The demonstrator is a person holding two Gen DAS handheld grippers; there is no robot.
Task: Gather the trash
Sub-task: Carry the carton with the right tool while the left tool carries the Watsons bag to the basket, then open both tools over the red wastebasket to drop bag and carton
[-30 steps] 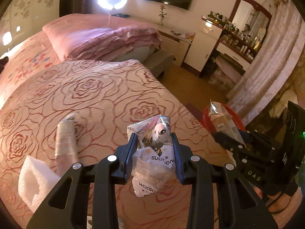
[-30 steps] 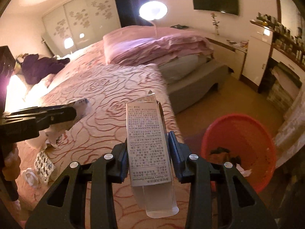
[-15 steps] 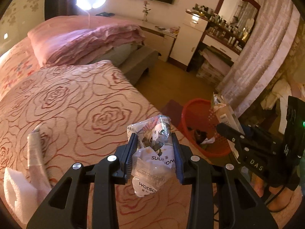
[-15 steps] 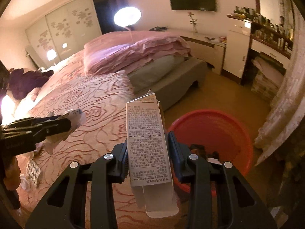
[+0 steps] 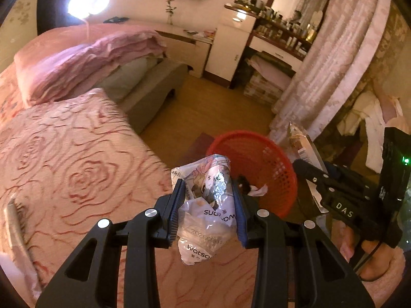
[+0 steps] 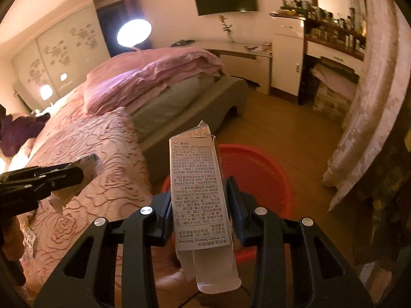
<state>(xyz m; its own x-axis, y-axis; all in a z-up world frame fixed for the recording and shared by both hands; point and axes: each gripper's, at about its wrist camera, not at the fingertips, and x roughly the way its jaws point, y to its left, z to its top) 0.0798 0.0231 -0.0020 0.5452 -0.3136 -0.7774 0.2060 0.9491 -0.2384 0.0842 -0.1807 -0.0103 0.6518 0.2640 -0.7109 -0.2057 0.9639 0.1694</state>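
Note:
My left gripper (image 5: 206, 187) is shut on a crumpled white plastic wrapper (image 5: 208, 213) with a cartoon print. It hangs over the bed's edge, just short of the red mesh basket (image 5: 267, 164) on the floor. My right gripper (image 6: 199, 187) is shut on a tall white cardboard box (image 6: 199, 192) with printed text, its bottom flap open. The red basket (image 6: 259, 172) lies right behind and below that box, mostly hidden by it. The right gripper (image 5: 308, 172) with its box shows at the right of the left wrist view. The left gripper (image 6: 77, 174) shows at the left of the right wrist view.
The bed with a rose-patterned cover (image 5: 64, 159) fills the left, with a tube (image 5: 12, 213) and more scraps (image 6: 29, 238) on it. A folded pink quilt (image 6: 154, 77), a grey bench (image 6: 205, 107), a dresser (image 5: 231, 46) and a curtain (image 6: 367, 102) ring the wooden floor.
Both grippers have swung from over the bed toward the red basket, which now sits nearer the middle of each view. Each has kept its grip.

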